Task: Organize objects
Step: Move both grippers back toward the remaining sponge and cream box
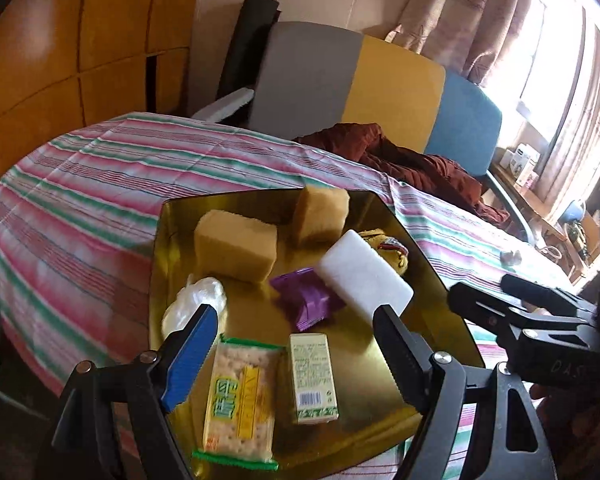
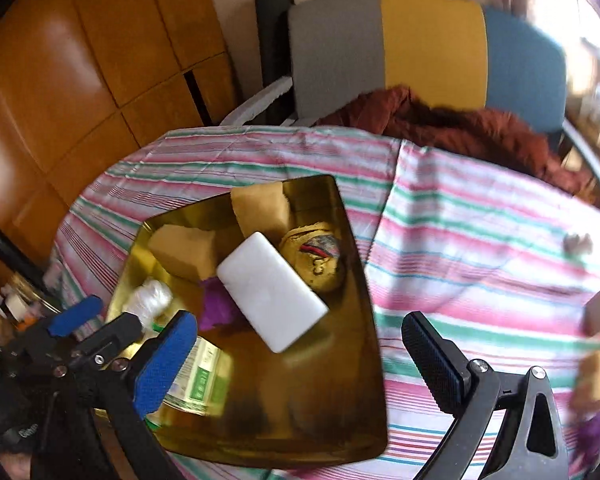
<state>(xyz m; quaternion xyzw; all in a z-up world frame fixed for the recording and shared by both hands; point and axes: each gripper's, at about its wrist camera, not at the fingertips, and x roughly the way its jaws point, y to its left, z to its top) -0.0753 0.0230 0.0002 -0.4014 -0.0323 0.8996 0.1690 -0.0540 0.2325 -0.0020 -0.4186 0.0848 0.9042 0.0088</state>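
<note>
- The left gripper (image 1: 296, 344) hangs over the near end of the gold tray (image 1: 436, 288) with its jaws spread and nothing pinched; a blue pad faces one finger, a black ribbed pad the other.
- Between and just below those fingers lie a cracker packet (image 1: 240, 400) with green ends and a small pale carton (image 1: 313, 378) with a barcode, side by side on the tray.
- The right gripper (image 2: 300, 344) also stands wide apart over the tray, gripping nothing; in the left wrist view it shows as black linkage at the right edge.
- Just beyond its fingers a white rectangular block (image 2: 272, 290) lies tilted, resting on a purple snack wrapper (image 2: 218, 306) and against a yellow embroidered pouch (image 2: 316, 258).
- Farther back on the tray sit two tan sponge blocks (image 1: 236, 246), one lying flat, the other (image 1: 322, 216) standing near the rear rim.
- A crumpled clear plastic bag (image 1: 196, 304) lies at the tray's left side, close to the left gripper's blue finger.
- The tray rests on a table under a pink, green and white striped cloth (image 1: 100, 200).
- At the right edge of the right wrist view, more small objects lie on the cloth, too blurred to name.
- Behind the table stand a chair with a grey, yellow and blue back (image 1: 396, 84) and a rust-red garment (image 1: 420, 164) heaped on it.
- Wooden cabinet doors (image 1: 80, 40) fill the left; curtains (image 1: 480, 20) hang by a bright window on the right.
</note>
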